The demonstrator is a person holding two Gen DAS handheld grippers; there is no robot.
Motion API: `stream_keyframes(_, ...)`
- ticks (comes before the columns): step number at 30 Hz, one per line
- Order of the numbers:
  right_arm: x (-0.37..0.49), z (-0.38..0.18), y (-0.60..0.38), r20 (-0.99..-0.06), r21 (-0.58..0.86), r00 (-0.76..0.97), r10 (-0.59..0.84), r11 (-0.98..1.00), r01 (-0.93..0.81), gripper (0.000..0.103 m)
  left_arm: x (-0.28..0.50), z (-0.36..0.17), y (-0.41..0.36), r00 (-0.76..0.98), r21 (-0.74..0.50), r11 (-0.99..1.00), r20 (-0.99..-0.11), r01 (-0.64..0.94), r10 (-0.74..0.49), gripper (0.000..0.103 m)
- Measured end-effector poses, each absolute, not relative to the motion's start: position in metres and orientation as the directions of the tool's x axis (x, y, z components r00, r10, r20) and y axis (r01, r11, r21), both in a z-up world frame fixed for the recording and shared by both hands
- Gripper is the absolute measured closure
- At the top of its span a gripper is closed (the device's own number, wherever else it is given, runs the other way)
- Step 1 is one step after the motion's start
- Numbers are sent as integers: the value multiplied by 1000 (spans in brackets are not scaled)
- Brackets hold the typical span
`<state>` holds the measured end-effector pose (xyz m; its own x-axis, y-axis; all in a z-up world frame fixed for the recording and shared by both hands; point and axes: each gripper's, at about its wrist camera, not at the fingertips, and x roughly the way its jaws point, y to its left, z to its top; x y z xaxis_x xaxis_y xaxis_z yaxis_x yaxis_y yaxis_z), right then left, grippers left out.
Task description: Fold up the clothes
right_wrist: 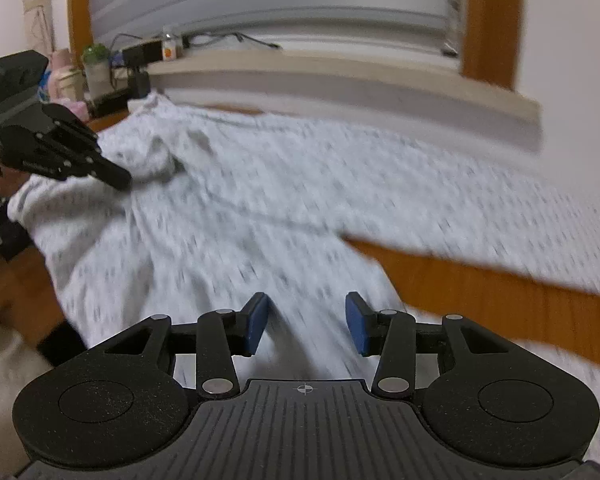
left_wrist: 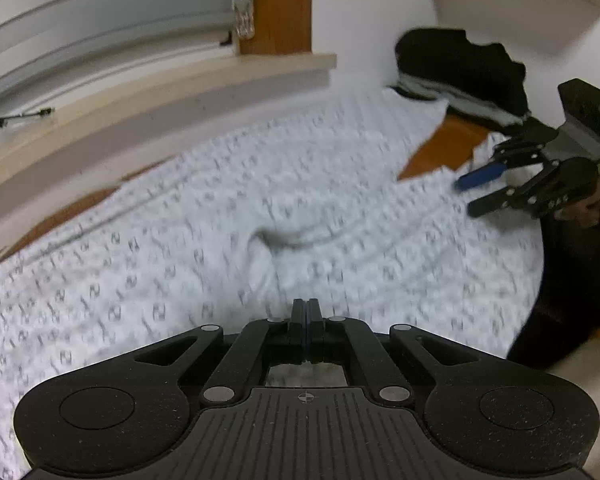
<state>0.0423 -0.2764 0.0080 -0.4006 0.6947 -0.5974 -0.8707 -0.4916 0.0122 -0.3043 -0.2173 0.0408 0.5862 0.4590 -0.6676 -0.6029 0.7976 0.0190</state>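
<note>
Blurring white garment [left_wrist: 228,216] (print unreadable)

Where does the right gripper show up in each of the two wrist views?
Left wrist view: the right gripper enters from the right edge, jaws open, above the white patterned garment.
Right wrist view: the right gripper is the camera's own, bottom centre, its blue pads apart over the same garment.
Shared landmark: the pale window sill behind the garment.
</note>
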Motion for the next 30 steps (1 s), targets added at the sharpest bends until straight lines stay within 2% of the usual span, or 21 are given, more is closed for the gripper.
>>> stream_keyframes(3, 18, 9, -258, -587, 27, -438, 681, -524, -851, 59, -289, 47, -213, 585, 55, 798, -651, -600, 485, 100)
stream_keyframes(5, -2, 8, -248, -587, 39, -466, 662, -551, -833, 59, -277, 48, -208, 553, 126, 787, -645, -604, 527, 92)
stream_keyframes(7, -26, 6, -240, -589, 52, -502, 634, -590, -806, 59, -267, 47, -197, 512, 185, 761, -639, -622, 574, 91)
stream_keyframes(11, -63, 3, -230, -608, 54, -541, 581, -649, -759, 60, -265, 40, -172, 469, 202, 741, -661, -641, 586, 91)
stream_keyframes(12, -69, 1, -229, -617, 52, -544, 570, -659, -750, 63, -265, 37, -167, 453, 212, 731, -665, -649, 594, 92)
stream_keyframes(18, -71, 4, -248, -632, 49, -571, 524, -708, -704, 64, -293, 40, -167, 477, 146, 713, -650, -686, 592, 91)
stream_keyframes(21, -71, 7, -250, -615, 30, -566, 549, -701, -712, 65, -308, 40, -175, 497, 103, 713, -649, -693, 577, 91)
stream_keyframes(24, -72, 11, -238, -579, 63, -576, 576, -673, -737, 76, -317, 36, -187, 501, 83, 712, -654, -698, 567, 91)
stream_keyframes(30, -103, 3, -217, -613, 17, -573, 544, -716, -698, 79, -331, 25, -196, 499, 52, 697, -660, -715, 561, 91)
